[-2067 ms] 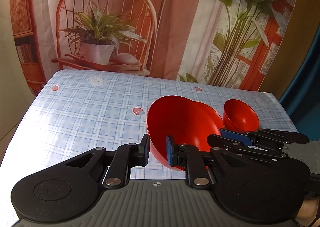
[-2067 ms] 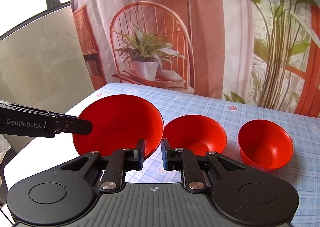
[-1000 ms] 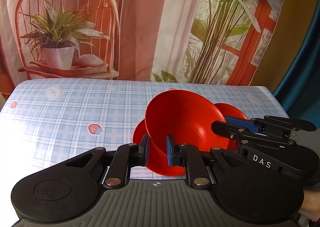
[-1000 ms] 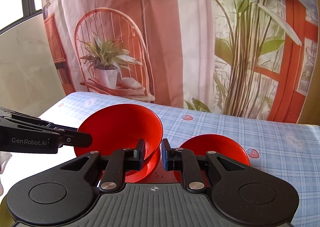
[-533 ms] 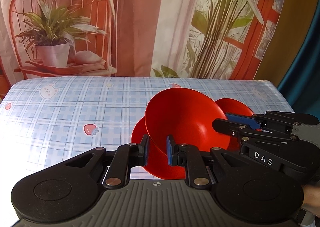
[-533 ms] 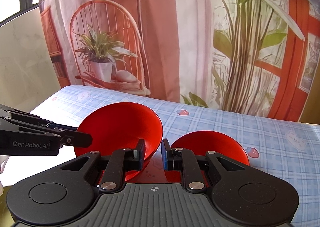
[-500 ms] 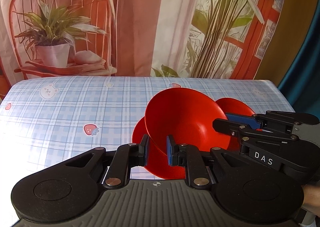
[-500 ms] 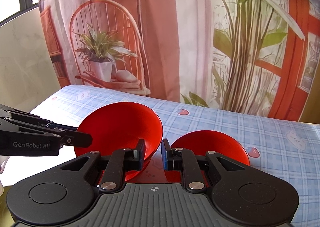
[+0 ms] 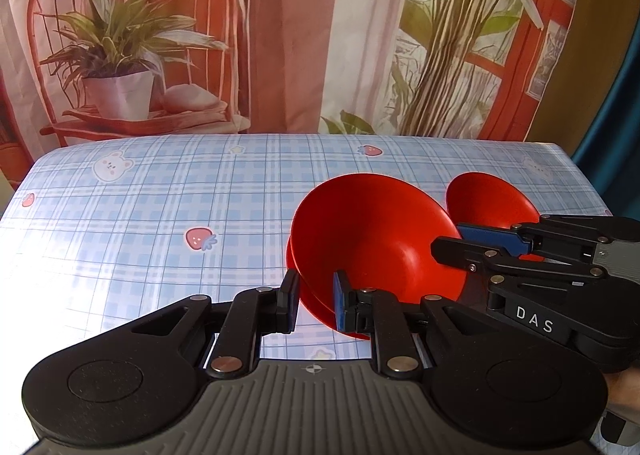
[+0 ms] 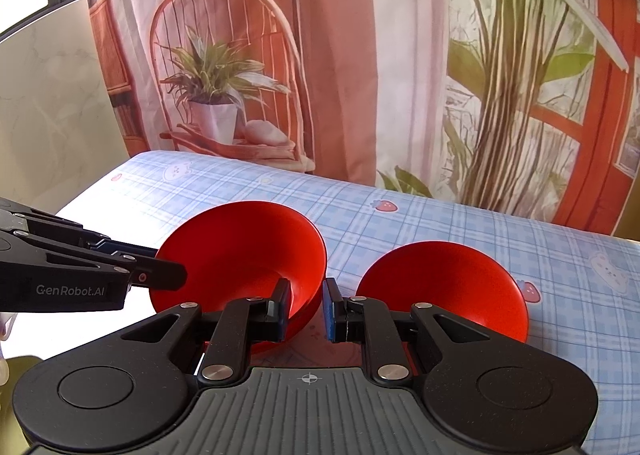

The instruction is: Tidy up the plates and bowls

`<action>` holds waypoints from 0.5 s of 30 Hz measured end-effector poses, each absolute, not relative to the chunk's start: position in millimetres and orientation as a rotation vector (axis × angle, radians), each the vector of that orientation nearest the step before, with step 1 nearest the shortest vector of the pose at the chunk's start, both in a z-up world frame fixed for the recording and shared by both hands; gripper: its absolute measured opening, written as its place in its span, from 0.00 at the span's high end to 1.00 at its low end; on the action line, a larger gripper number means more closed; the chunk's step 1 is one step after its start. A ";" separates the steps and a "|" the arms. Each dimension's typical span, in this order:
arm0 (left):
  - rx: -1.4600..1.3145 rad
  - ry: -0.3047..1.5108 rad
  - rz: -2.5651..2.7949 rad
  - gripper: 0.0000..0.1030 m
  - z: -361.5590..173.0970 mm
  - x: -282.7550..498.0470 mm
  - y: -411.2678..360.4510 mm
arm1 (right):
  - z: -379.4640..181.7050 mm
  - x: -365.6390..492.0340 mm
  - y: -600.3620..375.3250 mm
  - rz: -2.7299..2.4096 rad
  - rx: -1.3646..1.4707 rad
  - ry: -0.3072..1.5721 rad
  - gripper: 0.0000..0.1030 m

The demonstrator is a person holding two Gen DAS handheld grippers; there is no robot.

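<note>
Right now you hold one large red bowl (image 9: 372, 239) between two tools: your left hand-held gripper (image 9: 316, 303) is clamped on its near rim, and your right hand-held gripper (image 10: 305, 309) is closed on the opposite edge, so the bowl hangs tilted just above a second red dish (image 9: 291, 255) whose rim peeks out beneath it. The main risk, as I judge it, is uneven release: if you let go with one side first, the bowl could swing on the other grip and knock the dish below sideways across the desk (image 9: 140, 215). Both grips sit on thin, smooth rim, so a small twist between your hands could also let the edge slip out. A lowering that is off centre would leave the bowl perched askew rather than nested. A smaller red bowl (image 10: 444, 287) stands near on the right, apart from the stack, and could be bumped by your right tool. All three pieces look like glossy, plain red plastic, round and unmarked.
</note>
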State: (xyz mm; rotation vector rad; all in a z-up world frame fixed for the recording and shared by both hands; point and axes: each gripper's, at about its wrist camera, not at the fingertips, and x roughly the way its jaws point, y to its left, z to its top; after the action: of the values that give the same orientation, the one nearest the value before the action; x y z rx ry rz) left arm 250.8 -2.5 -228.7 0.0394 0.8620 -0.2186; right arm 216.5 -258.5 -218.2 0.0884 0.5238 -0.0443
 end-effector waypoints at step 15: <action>0.013 0.835 -0.192 0.78 -219.3 247.4 -5.3 | -210.8 201.0 -273.6 -0.076 0.071 0.496 0.82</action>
State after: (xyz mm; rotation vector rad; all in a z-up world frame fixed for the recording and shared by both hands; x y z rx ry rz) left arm 247.4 -5.3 -219.3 0.0129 0.8348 -0.1918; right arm 201.0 -273.6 -210.8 0.0715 0.4957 -0.0761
